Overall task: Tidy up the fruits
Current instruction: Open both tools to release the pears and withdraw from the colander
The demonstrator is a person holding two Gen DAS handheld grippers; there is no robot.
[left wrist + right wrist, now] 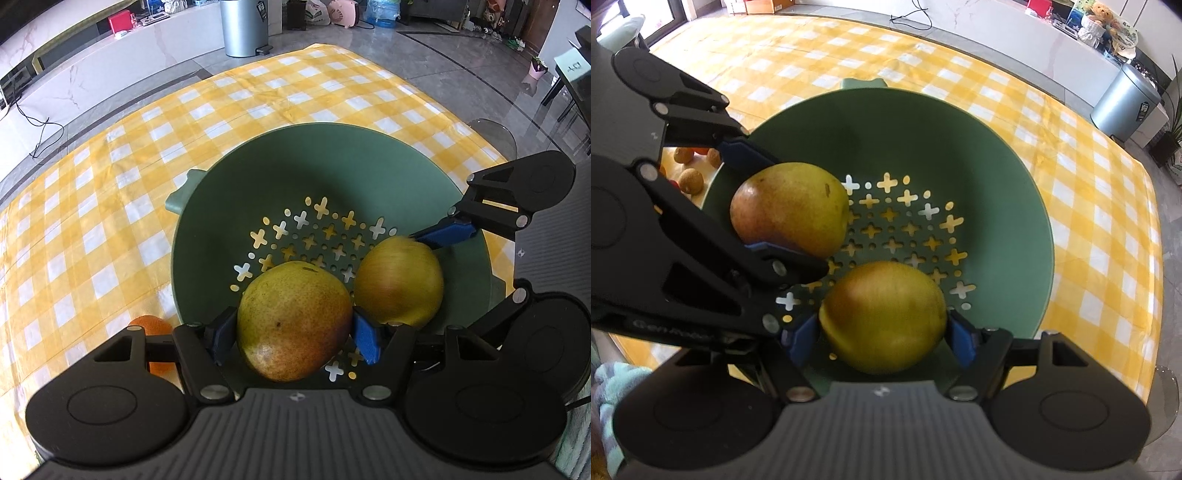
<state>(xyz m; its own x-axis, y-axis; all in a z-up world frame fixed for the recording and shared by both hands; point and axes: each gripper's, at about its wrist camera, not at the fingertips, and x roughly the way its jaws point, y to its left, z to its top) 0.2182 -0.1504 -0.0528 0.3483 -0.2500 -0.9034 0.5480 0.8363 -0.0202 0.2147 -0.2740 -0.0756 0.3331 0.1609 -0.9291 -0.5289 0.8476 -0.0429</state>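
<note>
The left gripper (293,332) clamps one mango (293,319), and the right gripper (882,338) clamps another mango (882,317). Both fruits hang inside the green colander (332,166) (perforated base), on the yellow-checked table (110,184).

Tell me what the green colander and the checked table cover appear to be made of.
Green colander: likely moulded plastic, matte finish; uniform colour, clean-cut cross and round holes, a moulded handle tab on the rim. Checked table cover: probably thin fabric or a plastic sheet, hard to say which; it shows fold creases and slight wrinkles, with a soft sheen in the light.
</note>
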